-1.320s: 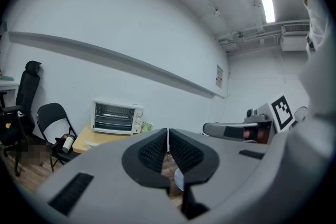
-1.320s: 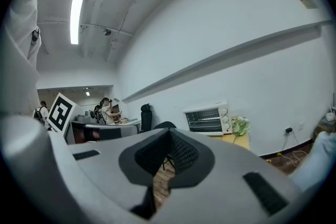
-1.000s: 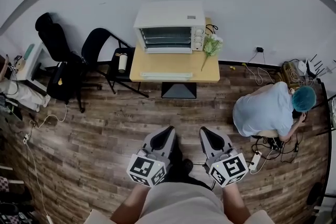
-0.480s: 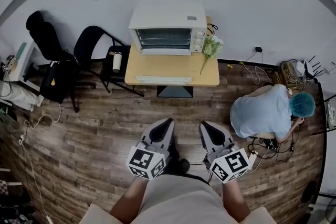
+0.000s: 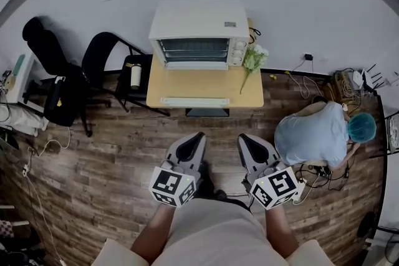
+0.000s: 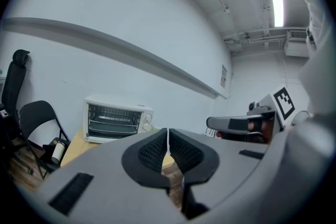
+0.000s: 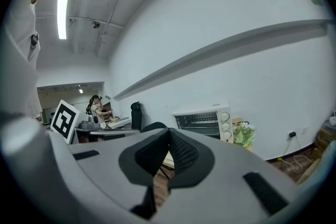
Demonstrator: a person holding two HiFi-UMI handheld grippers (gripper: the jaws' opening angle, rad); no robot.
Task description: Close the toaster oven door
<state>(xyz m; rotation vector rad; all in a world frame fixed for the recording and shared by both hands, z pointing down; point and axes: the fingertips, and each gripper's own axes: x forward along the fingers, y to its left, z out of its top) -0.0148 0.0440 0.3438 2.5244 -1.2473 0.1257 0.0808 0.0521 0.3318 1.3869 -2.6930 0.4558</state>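
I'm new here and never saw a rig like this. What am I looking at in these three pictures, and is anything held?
No robot: a person holds a two-jaw gripper in each hand. The head view comes from a camera on their head, looking down at the left gripper and right gripper over a wooden floor. The other two pictures come from cameras riding on each gripper, looking along its jaws. Both pairs of jaws are together, holding nothing. Ahead, a small table carries a white toaster oven, racks showing, and flowers. Neither gripper touches it.
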